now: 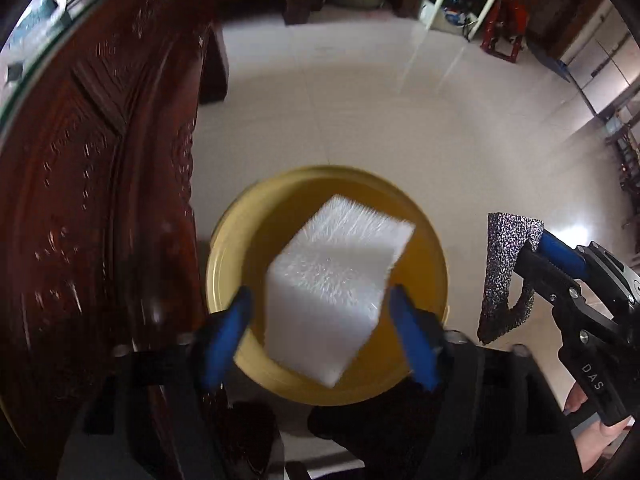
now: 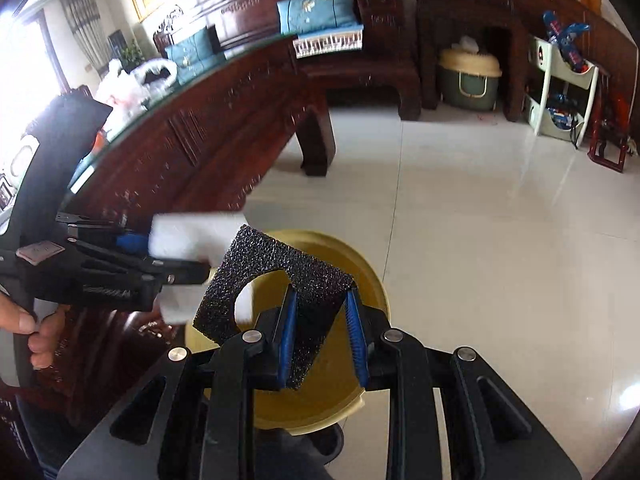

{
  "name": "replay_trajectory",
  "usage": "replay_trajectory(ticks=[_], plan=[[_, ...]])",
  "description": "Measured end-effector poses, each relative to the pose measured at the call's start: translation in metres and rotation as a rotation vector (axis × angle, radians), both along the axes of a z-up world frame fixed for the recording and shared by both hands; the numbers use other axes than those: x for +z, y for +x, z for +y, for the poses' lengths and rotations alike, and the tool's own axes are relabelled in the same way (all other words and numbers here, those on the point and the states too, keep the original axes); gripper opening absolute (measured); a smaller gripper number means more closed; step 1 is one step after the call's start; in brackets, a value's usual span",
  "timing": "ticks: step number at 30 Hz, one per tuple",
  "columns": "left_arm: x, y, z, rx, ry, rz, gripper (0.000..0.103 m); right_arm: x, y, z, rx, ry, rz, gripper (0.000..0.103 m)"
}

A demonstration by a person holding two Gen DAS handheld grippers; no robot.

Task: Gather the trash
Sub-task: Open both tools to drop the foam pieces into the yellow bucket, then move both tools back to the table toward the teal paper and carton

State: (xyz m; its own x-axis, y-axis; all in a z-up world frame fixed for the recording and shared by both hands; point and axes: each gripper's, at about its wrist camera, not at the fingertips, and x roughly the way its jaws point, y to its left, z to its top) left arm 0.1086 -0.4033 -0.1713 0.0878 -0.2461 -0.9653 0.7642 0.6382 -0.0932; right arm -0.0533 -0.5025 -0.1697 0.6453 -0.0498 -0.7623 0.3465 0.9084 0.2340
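Note:
A yellow round bin (image 1: 224,256) stands on the tiled floor beside a dark wooden table; it also shows in the right wrist view (image 2: 360,268). My left gripper (image 1: 320,304) is open, and a white foam block (image 1: 336,276) sits between its blue fingers over the bin, blurred; the right fingertip (image 1: 400,300) is at its edge and the left one stands apart. The block also shows in the right wrist view (image 2: 188,236). My right gripper (image 2: 320,300) is shut on a black foam piece (image 2: 272,280) with a round cutout, above the bin's rim. The piece (image 1: 504,264) shows right of the bin.
The carved wooden table (image 1: 100,184) with a glass top stands close on the left, with plastic bags (image 2: 132,80) on it. A wooden bench with blue cushions (image 2: 320,12), a green and cream lidded container (image 2: 468,76) and a white shelf (image 2: 560,92) stand farther back.

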Motion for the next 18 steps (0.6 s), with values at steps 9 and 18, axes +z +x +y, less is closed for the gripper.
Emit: replay_trajectory(ticks=[9, 18], plan=[[0.003, 0.012, 0.012, 0.046, 0.057, -0.135, 0.087, -0.022, 0.033, 0.004, 0.081, 0.012, 0.068, 0.024], [0.024, 0.018, 0.01, 0.086, 0.032, -0.227, 0.094, -0.024, 0.055, 0.018, 0.14, -0.045, 0.13, 0.056]])
